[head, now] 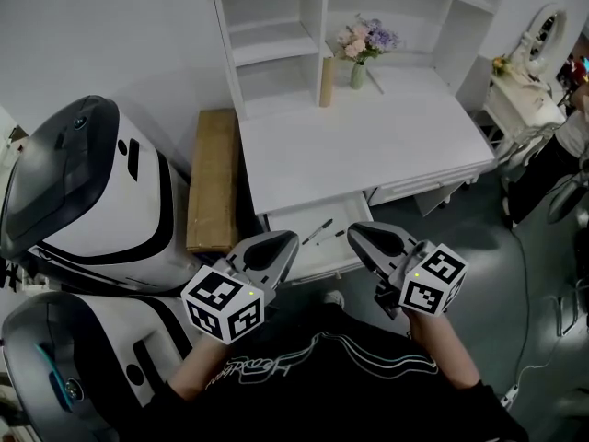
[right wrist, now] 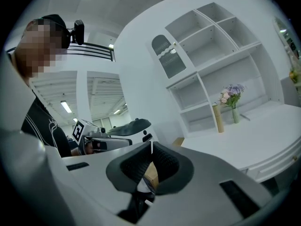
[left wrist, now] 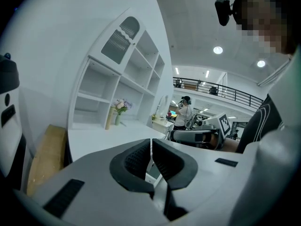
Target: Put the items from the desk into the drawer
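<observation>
The white desk (head: 368, 150) stands ahead, with its drawer (head: 308, 247) pulled open below the front edge. Two dark pens (head: 317, 231) lie inside the drawer. At the back of the desktop stand a vase of flowers (head: 359, 58) and a wooden cylinder (head: 326, 83); a thin pale stick lies beside the vase. My left gripper (head: 285, 240) (left wrist: 151, 142) and right gripper (head: 354, 233) (right wrist: 151, 145) hover close to my body, just in front of the drawer. Both are shut, with the pads pressed together and nothing between them.
Large white robot shells (head: 83, 191) crowd the left side, with a brown cardboard box (head: 213, 178) between them and the desk. A small white dressing table with a mirror (head: 534, 81) stands at the far right. A person (left wrist: 181, 114) stands in the background.
</observation>
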